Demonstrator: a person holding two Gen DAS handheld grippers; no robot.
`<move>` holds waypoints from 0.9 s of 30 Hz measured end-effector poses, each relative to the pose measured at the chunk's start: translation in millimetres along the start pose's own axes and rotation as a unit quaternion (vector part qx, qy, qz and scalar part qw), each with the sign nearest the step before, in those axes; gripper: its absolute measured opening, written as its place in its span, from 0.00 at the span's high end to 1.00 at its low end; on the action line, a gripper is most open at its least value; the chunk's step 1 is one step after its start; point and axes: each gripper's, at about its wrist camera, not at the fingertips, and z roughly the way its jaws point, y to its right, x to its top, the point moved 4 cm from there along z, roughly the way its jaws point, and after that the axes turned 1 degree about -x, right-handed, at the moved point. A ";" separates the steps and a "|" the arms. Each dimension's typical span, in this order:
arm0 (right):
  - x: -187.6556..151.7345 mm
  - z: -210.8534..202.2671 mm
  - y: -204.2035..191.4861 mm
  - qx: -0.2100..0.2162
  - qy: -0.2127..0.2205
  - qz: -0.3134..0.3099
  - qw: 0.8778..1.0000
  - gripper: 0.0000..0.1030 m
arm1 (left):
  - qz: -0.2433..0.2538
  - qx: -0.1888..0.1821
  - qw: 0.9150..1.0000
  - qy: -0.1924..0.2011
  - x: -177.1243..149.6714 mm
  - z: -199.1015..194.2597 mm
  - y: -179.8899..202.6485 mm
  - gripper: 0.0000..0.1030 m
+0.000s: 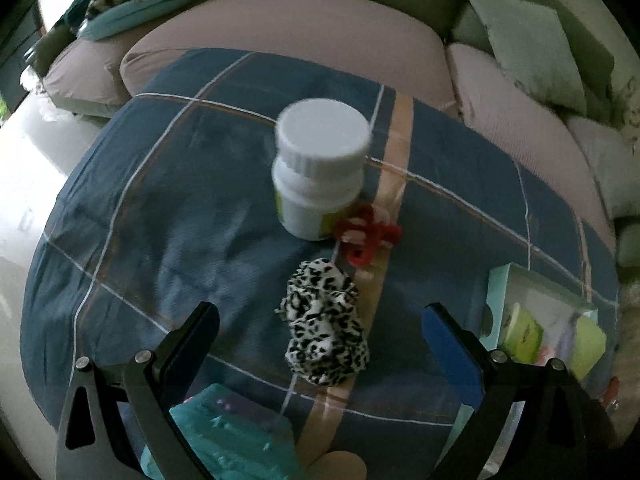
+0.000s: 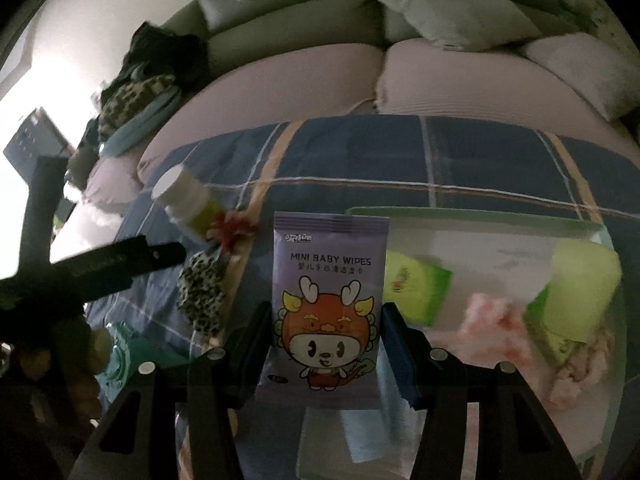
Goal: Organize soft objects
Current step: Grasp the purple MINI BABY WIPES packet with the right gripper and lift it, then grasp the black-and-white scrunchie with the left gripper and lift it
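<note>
A black-and-white leopard scrunchie [image 1: 325,322] lies on the blue plaid cloth [image 1: 168,208], between and just beyond the wide fingers of my left gripper [image 1: 322,338], which is open and empty above it. A red and white scrunchie [image 1: 367,237] lies behind it, beside a white pill bottle [image 1: 318,168]. My right gripper [image 2: 325,322] is shut on a purple pack of mini baby wipes [image 2: 326,300], held upright above the cloth. To its right stands a pale green tray [image 2: 472,220] with green tissue packs [image 2: 416,284] and a pink soft thing [image 2: 492,320]. The leopard scrunchie [image 2: 202,288] shows at left.
A teal packet [image 1: 236,436] lies under my left gripper. The tray [image 1: 520,280] sits at the cloth's right edge. A pink and green sofa [image 1: 304,20] with cushions runs behind the cloth. The left gripper's dark arm [image 2: 120,260] crosses the right wrist view's left side.
</note>
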 end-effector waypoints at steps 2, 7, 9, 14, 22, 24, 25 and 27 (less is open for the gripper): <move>1.7 -4.7 6.7 -0.001 0.005 0.009 1.000 0.45 | 0.011 0.015 1.000 -0.006 -0.6 5.9 5.9 0.02; 5.1 -6.4 14.6 -0.001 0.011 0.023 1.000 0.45 | 0.022 0.025 0.999 -0.023 -2.7 20.1 11.4 0.03; 4.1 -6.3 16.0 -0.001 0.011 0.025 1.000 0.45 | 0.027 0.033 0.999 -0.027 -2.1 24.7 12.8 0.05; 3.7 -7.8 18.0 0.001 0.013 0.028 1.000 0.45 | 0.043 0.041 0.997 -0.044 -4.0 36.8 18.4 0.08; 3.0 -5.5 24.5 -0.001 0.009 0.038 0.999 0.45 | 0.061 0.057 0.994 -0.069 -8.9 59.2 35.9 0.28; 3.2 -5.4 24.6 -0.001 0.009 0.039 0.999 0.45 | 0.066 0.065 0.993 -0.072 -9.6 63.6 37.9 0.30; 3.3 -5.4 24.6 -0.001 0.009 0.038 0.999 0.45 | 0.068 0.068 0.993 -0.073 -10.1 65.0 39.4 0.34; 3.2 -4.7 24.7 -0.001 0.009 0.039 0.999 0.45 | 0.070 0.073 0.992 -0.073 -10.2 68.1 43.9 0.39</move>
